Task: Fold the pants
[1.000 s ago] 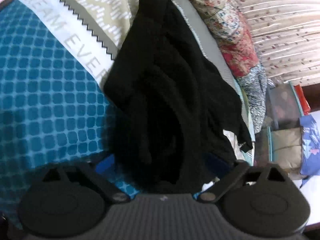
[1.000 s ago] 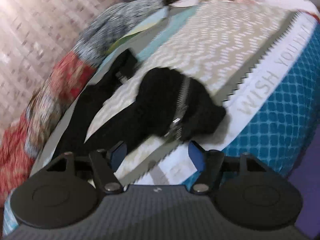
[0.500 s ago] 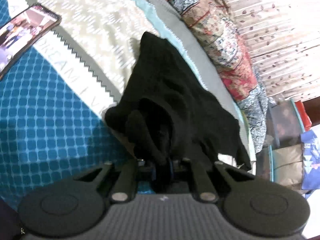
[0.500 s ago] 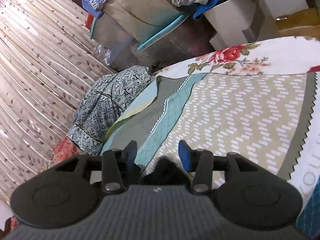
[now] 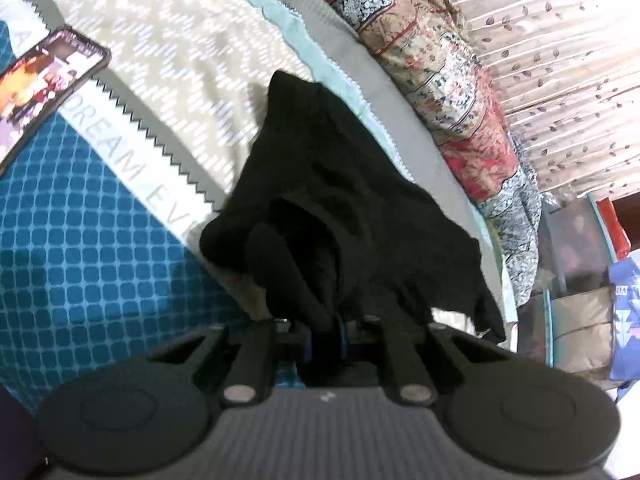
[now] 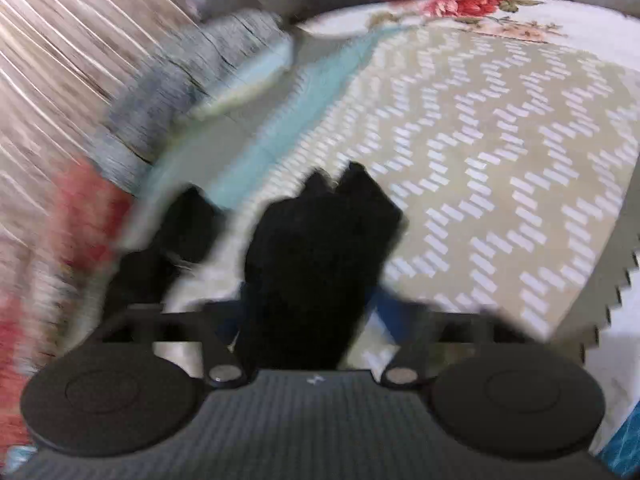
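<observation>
Black pants (image 5: 340, 184) lie crumpled on a patterned bedspread (image 5: 80, 240), one end drawn up toward the camera. My left gripper (image 5: 324, 338) is shut on a bunched fold of that end, its blue pads pinched tight around the cloth. The right wrist view is blurred by motion. There another bunch of the black pants (image 6: 320, 232) stands up between the fingers of my right gripper (image 6: 310, 308), whose jaws are closing onto it. A further dark part of the pants (image 6: 180, 224) trails off to the left.
A phone (image 5: 44, 84) with a lit screen lies on the bedspread at the left. Folded quilts and pillows (image 5: 448, 92) line the far side of the bed against a leaf-print curtain (image 5: 560, 60). Boxes and bags (image 5: 580, 312) are stacked past the bed's end.
The left jaws went from wide open to shut on the pants and lifted them slightly. The right gripper swept sideways across the bed and its jaws narrowed around a bunch of black cloth.
</observation>
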Tool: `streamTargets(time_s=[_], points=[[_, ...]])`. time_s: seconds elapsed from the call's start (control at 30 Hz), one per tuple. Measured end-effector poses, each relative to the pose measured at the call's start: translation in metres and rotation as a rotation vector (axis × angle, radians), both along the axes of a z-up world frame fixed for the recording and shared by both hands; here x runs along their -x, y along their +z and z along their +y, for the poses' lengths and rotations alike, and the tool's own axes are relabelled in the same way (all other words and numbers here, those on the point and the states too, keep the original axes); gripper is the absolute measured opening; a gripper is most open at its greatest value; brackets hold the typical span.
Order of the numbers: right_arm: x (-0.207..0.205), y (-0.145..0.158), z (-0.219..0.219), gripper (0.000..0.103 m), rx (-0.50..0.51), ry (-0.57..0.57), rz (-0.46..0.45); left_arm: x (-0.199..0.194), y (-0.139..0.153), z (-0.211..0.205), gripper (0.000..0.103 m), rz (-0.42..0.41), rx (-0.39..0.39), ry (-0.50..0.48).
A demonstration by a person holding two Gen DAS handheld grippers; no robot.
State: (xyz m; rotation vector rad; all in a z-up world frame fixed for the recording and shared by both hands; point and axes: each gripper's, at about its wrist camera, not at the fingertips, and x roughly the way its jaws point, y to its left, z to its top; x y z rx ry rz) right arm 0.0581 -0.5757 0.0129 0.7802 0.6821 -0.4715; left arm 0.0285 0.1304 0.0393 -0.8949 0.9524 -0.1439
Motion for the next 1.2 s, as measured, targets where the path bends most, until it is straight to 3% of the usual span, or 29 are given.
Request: streamTargets(time_s=[0.03, 0.1, 0.17, 0.27, 0.33, 0.47, 0.53, 0.57, 0.6, 0.63, 0.67, 0.7, 0.73, 0.83, 0.93, 1.03, 1.1, 1.2], points=[[-0.004, 0.004, -0.003, 0.009, -0.011, -0.027, 0.023, 0.001, 0.008, 0.002, 0.009, -0.014, 0.007, 0.009], [0.010, 0.025, -0.016, 0.009, -0.058, -0.095, -0.106, 0.007, 0.028, 0.010, 0.009, -0.059, 0.018, 0.025], [0.033, 0.053, -0.029, 0.008, -0.015, -0.156, -0.205, 0.013, 0.043, 0.017, 0.008, -0.087, 0.005, 0.036], [0.070, 0.079, -0.046, 0.008, 0.056, -0.196, -0.258, 0.021, 0.050, 0.019, 0.008, -0.058, -0.033, 0.004], [0.092, 0.080, -0.052, 0.008, 0.075, -0.182, -0.249, 0.026, 0.042, 0.011, 0.008, -0.015, -0.074, -0.025], [0.125, 0.051, -0.041, 0.009, 0.138, -0.182, -0.119, 0.033, 0.005, 0.002, 0.008, 0.117, -0.144, -0.040], [0.136, 0.026, -0.036, 0.015, 0.124, -0.199, -0.036, 0.037, -0.017, 0.001, 0.008, 0.189, -0.181, -0.040], [0.141, 0.014, -0.034, 0.025, 0.122, -0.208, 0.022, 0.039, -0.025, 0.002, 0.013, 0.215, -0.192, -0.046], [0.146, 0.005, -0.034, 0.029, 0.119, -0.221, 0.061, 0.042, -0.030, 0.004, 0.022, 0.242, -0.195, -0.049], [0.156, 0.002, -0.035, 0.034, 0.116, -0.242, 0.035, 0.045, -0.033, 0.007, 0.028, 0.253, -0.185, -0.046], [0.166, 0.004, -0.035, 0.050, 0.112, -0.285, 0.009, 0.049, -0.032, 0.013, 0.040, 0.243, -0.176, -0.039], [0.175, 0.008, -0.035, 0.058, 0.122, -0.349, 0.001, 0.053, -0.029, 0.020, 0.047, 0.225, -0.175, -0.032], [0.182, 0.013, -0.034, 0.062, 0.132, -0.403, -0.014, 0.056, -0.023, 0.027, 0.047, 0.198, -0.183, -0.019], [0.188, 0.028, -0.027, 0.054, 0.129, -0.486, -0.090, 0.058, -0.007, 0.041, 0.047, 0.148, -0.222, 0.036], [0.170, 0.060, -0.002, 0.055, 0.295, -0.457, -0.172, 0.039, 0.006, 0.048, 0.047, 0.102, -0.232, 0.075], [0.147, 0.080, 0.020, 0.056, 0.425, -0.417, -0.233, 0.007, 0.015, 0.034, 0.047, 0.035, -0.217, 0.036], [0.124, 0.081, 0.015, 0.056, 0.342, -0.298, -0.280, -0.017, 0.018, 0.016, 0.047, -0.008, -0.221, -0.011], [0.065, 0.066, 0.003, 0.056, 0.039, -0.060, -0.299, -0.053, 0.010, -0.015, 0.047, -0.036, -0.250, -0.078]])
